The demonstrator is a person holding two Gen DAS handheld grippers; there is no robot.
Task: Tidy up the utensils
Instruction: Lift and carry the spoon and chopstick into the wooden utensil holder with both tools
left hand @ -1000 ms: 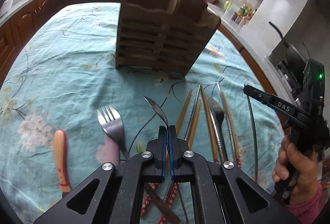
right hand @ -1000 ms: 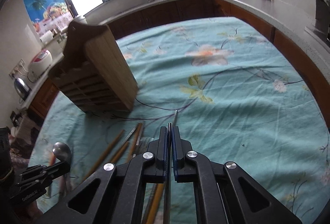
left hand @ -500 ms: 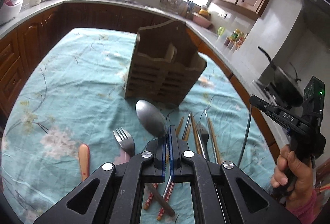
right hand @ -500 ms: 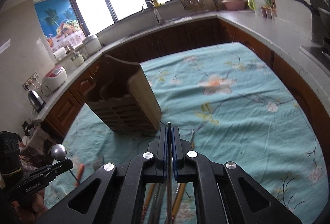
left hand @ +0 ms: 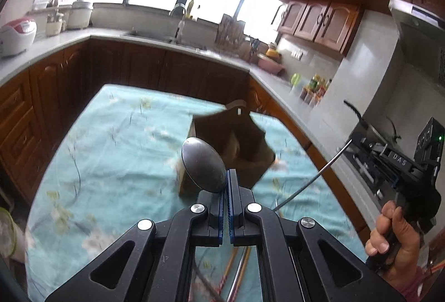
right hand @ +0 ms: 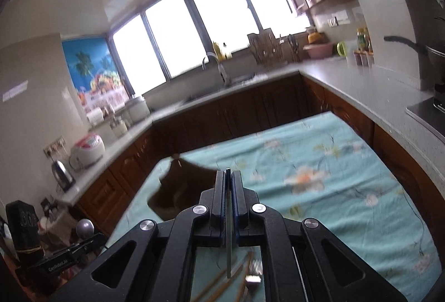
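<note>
My left gripper (left hand: 228,176) is shut on a metal spoon (left hand: 203,164), bowl up, held above the teal tablecloth in front of the wooden utensil holder (left hand: 239,140). My right gripper (right hand: 228,176) is shut on a thin metal utensil (right hand: 228,246); in the left wrist view its long thin handle (left hand: 311,179) sticks out left from the right gripper (left hand: 358,144) at the right. The holder is in the right wrist view (right hand: 178,190) too, low and left of my fingers. Chopsticks (right hand: 219,282) and a fork (right hand: 254,272) lie on the cloth below.
The table with its flowered teal cloth (left hand: 116,162) is ringed by dark wooden cabinets and a grey counter (left hand: 283,85). A stove with a pan (left hand: 370,132) stands at the right. The left gripper and its spoon show in the right wrist view (right hand: 84,228).
Both grippers have risen high above the table, each with its utensil. The holder now looks smaller and lower in both views. The utensils on the cloth have dropped under the gripper bodies.
</note>
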